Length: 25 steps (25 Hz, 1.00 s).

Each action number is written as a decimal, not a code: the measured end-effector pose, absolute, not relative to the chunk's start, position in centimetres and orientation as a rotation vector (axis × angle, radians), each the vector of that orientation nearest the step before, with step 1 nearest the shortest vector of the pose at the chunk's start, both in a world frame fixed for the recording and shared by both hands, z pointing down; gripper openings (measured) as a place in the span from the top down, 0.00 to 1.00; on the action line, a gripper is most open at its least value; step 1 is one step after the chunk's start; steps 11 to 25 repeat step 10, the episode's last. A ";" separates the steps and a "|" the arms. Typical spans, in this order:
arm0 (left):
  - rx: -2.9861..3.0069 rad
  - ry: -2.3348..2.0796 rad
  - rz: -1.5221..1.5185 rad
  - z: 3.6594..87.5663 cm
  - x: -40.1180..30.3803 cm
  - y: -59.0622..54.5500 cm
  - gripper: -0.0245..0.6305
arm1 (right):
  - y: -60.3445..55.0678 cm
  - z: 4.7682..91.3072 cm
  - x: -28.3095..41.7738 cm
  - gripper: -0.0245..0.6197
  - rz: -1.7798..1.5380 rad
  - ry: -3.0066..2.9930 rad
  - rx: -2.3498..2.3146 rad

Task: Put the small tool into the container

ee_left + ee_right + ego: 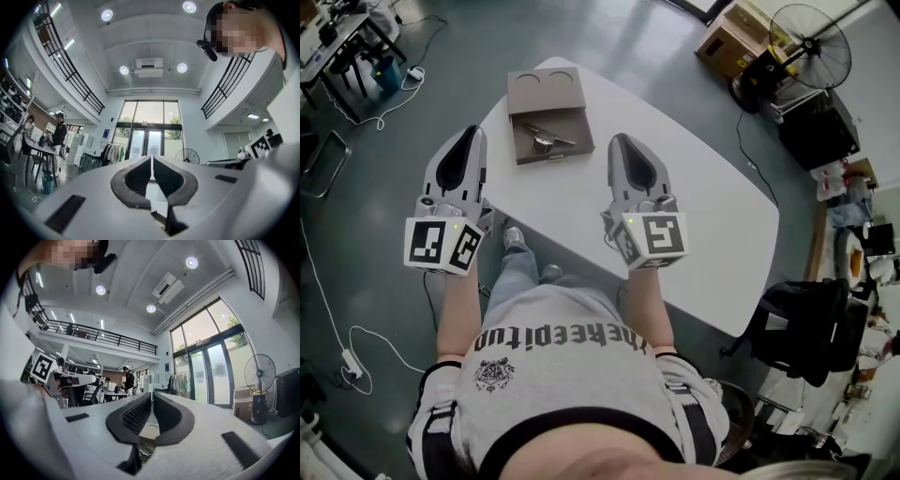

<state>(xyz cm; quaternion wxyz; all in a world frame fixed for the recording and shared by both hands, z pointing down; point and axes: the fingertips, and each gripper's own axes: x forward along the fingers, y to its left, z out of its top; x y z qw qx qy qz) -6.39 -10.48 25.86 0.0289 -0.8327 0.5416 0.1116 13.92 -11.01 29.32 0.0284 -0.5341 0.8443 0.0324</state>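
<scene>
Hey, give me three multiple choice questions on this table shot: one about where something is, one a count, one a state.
1. Where does the small metal tool lie?
A in the tray of the brown box
B on the lid
C between the right tongs

2. How many round recesses does the lid have?
A one
B two
C four

3. How do the right tongs stand?
A wide open
B shut and empty
C shut on the tool

Answers:
1 A, the tool rests inside the tray.
2 B, two circles sit side by side.
3 B, the right gripper view shows the tips together with nothing between them.
</scene>
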 end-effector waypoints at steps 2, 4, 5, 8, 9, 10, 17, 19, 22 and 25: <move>-2.562 1.679 0.343 25.8 -6.7 -10.3 0.94 | -11.0 29.4 13.7 0.96 0.104 2.610 -1.638; -2.556 1.685 0.342 25.9 -6.9 -10.1 0.94 | -11.0 29.4 13.6 0.96 0.102 2.607 -1.633; -2.555 1.688 0.342 25.9 -6.9 -10.0 0.94 | -10.9 29.4 13.7 0.96 0.102 2.606 -1.633; -2.556 1.685 0.346 25.8 -6.7 -9.8 0.94 | -10.7 29.3 13.9 0.96 0.101 2.607 -1.635; -2.557 1.683 0.347 25.7 -6.6 -9.8 0.94 | -10.6 29.2 13.9 0.96 0.100 2.607 -1.635; -2.558 1.680 0.348 25.6 -6.5 -9.7 0.94 | -10.6 29.2 13.9 0.96 0.099 2.607 -1.636; -2.558 1.680 0.348 25.6 -6.5 -9.7 0.94 | -10.6 29.2 13.9 0.96 0.099 2.607 -1.636; -2.558 1.680 0.348 25.6 -6.5 -9.7 0.94 | -10.6 29.2 13.9 0.96 0.099 2.607 -1.636; -2.558 1.680 0.348 25.6 -6.5 -9.7 0.94 | -10.6 29.2 13.9 0.96 0.099 2.607 -1.636; -2.558 1.680 0.348 25.6 -6.5 -9.7 0.94 | -10.6 29.2 13.9 0.96 0.099 2.607 -1.636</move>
